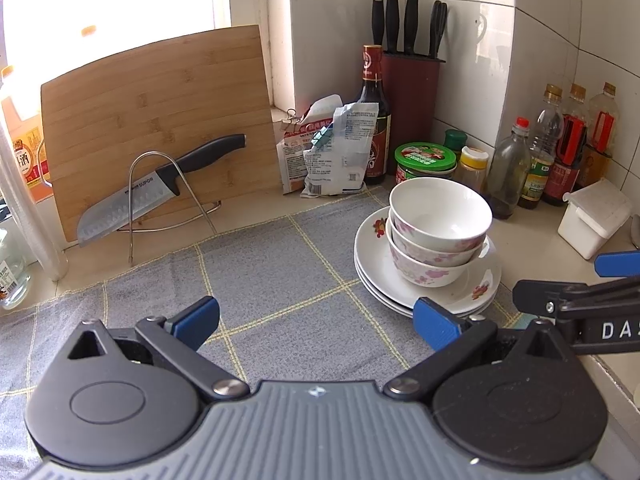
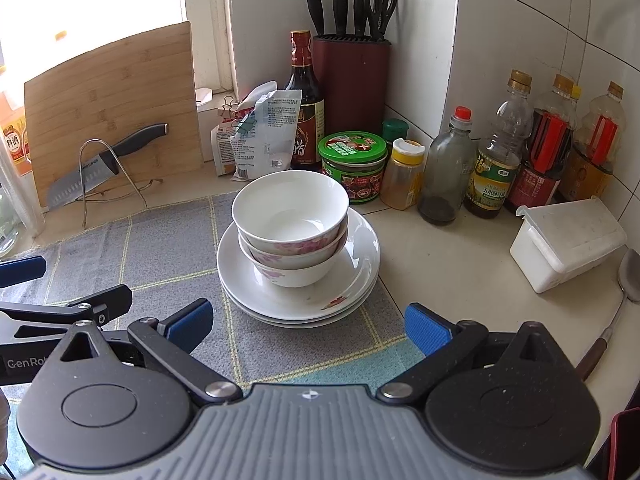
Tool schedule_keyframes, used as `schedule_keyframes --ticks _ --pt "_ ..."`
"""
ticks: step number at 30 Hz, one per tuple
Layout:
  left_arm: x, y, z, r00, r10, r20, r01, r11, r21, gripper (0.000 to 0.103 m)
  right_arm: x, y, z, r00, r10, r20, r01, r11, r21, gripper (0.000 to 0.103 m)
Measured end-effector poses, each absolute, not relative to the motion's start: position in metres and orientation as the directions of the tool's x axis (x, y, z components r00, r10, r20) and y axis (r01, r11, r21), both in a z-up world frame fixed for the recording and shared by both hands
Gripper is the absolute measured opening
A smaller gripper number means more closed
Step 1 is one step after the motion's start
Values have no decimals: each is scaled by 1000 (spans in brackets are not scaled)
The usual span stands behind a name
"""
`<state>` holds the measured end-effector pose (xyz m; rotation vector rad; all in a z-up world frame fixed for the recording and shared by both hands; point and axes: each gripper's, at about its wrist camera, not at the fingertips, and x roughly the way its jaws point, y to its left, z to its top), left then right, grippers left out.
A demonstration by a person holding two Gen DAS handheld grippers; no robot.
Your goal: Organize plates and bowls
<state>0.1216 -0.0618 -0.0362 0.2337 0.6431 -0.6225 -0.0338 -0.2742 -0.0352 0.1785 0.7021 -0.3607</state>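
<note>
Three white bowls with pink flowers (image 1: 438, 232) are nested on a stack of white plates (image 1: 472, 292), standing on a grey checked cloth (image 1: 280, 280). The left gripper (image 1: 316, 322) is open and empty, low over the cloth, left of the stack. In the right wrist view the bowls (image 2: 290, 226) and plates (image 2: 352, 276) sit straight ahead. The right gripper (image 2: 308, 326) is open and empty, just in front of the stack. The right gripper's fingers also show in the left wrist view (image 1: 616, 264), right of the plates.
A bamboo cutting board (image 1: 156, 120) and a knife on a wire rack (image 1: 160, 188) stand at the back left. A knife block (image 2: 352, 80), seasoning bags (image 2: 260, 136), jars and bottles (image 2: 492, 160) line the back. A white lidded box (image 2: 564, 240) and a ladle (image 2: 628, 276) lie to the right.
</note>
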Motion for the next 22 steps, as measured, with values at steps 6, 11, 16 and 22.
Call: schedule_keyframes --ticks 6,11,16,22 --pt "121 -62 -36 627 -467 -623 608 794 17 102 -34 -274 -35 706 -263 -658 383 923 43 103" --pt "121 -62 -35 627 -467 -623 609 793 18 102 -36 -275 -35 706 -267 -656 385 922 39 103" --pt "121 -62 -35 627 -468 -623 609 793 18 102 -38 -275 -35 708 -268 -654 386 922 39 103" --pt "120 -63 -35 627 -467 -623 610 792 20 102 -38 -275 -35 707 -269 -654 385 922 37 103"
